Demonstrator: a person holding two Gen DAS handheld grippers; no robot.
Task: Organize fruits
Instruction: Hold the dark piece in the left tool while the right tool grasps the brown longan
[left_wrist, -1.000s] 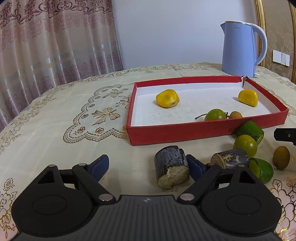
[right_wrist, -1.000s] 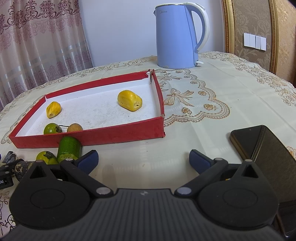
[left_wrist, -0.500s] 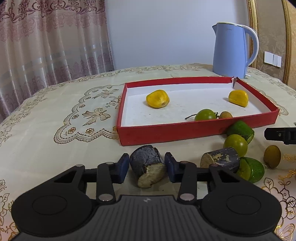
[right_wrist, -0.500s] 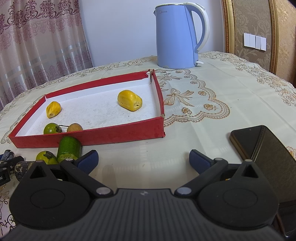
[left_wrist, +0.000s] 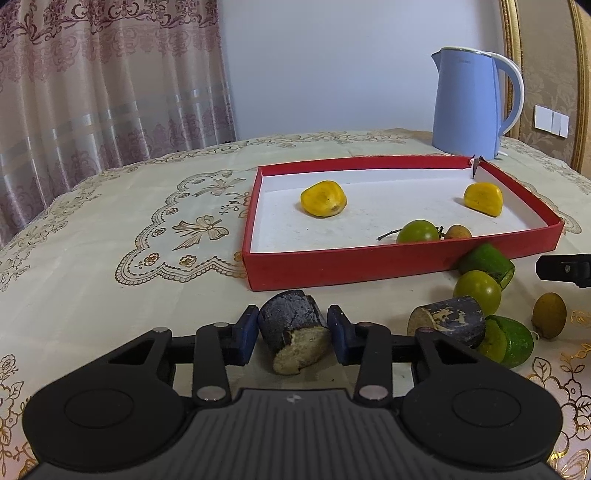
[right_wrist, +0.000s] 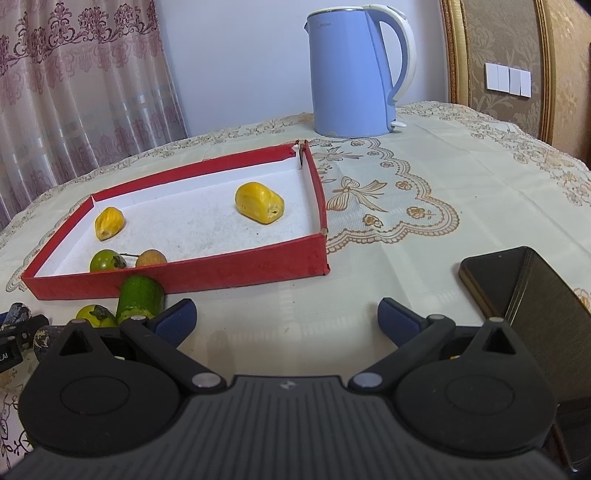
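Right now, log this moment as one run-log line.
left gripper: shut on dark chunk | right gripper: open, empty | red tray: four fruits inside

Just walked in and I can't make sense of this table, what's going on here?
Fruit is being sorted into the red cardboard tray, which holds two yellow pieces, a green fruit and a small brown one. The left gripper has just closed on a dark-skinned chunk with a pale cut face on the tablecloth in front of the tray. The right gripper is open and empty. More fruit waits outside the tray.
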